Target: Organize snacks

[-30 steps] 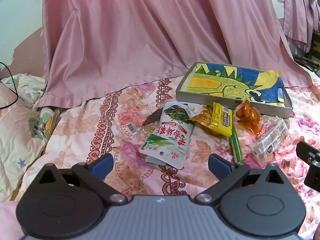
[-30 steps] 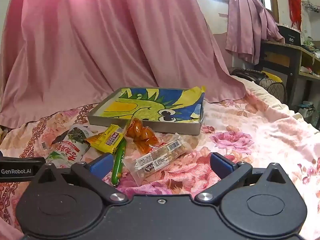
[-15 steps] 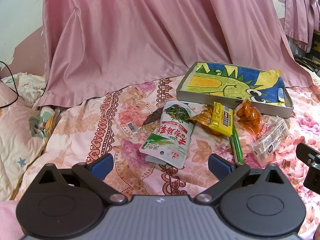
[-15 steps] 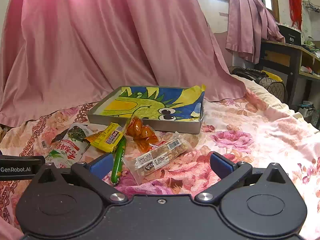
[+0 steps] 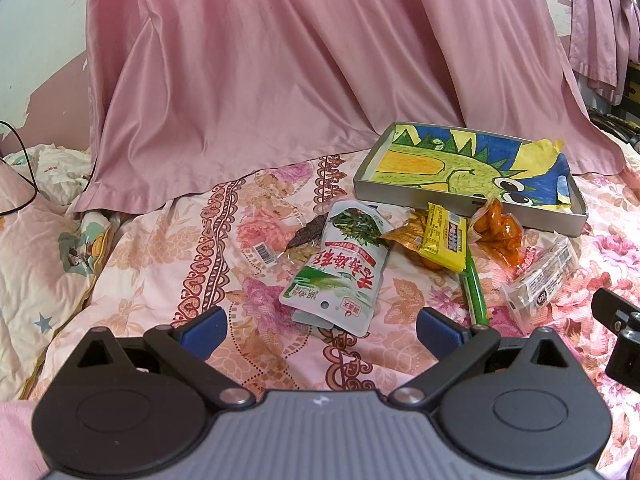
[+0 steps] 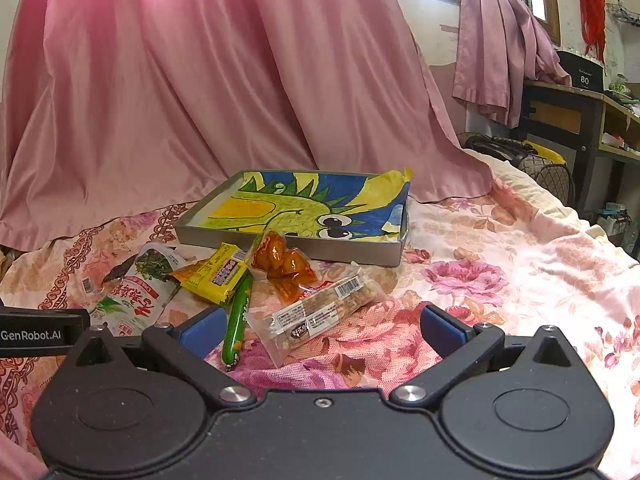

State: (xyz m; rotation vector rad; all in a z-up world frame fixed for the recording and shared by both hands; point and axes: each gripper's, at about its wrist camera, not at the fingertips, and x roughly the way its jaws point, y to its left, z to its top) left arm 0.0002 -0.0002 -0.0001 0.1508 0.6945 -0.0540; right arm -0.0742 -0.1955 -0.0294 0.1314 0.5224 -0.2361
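Little has changed since the earlier frames: only a slight drift closer is seen. Crinkled plastic snack packets are heaped on the floral quilt (image 6: 500,248) just before the shallow grey tray (image 6: 288,246): a white pouch (image 5: 340,268), a yellow bar (image 6: 220,274), a green stick (image 6: 238,316), a clear wrapped biscuit (image 6: 320,312). Both the left gripper (image 5: 320,330) and right gripper (image 6: 320,326) are held wide apart, empty, nothing touched.

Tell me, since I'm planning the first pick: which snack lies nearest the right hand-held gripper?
The green sausage stick: its lower end lies just ahead of the right hand-held gripper, beside its left finger. The clear-wrapped bar is close behind; the other packets lie farther back.
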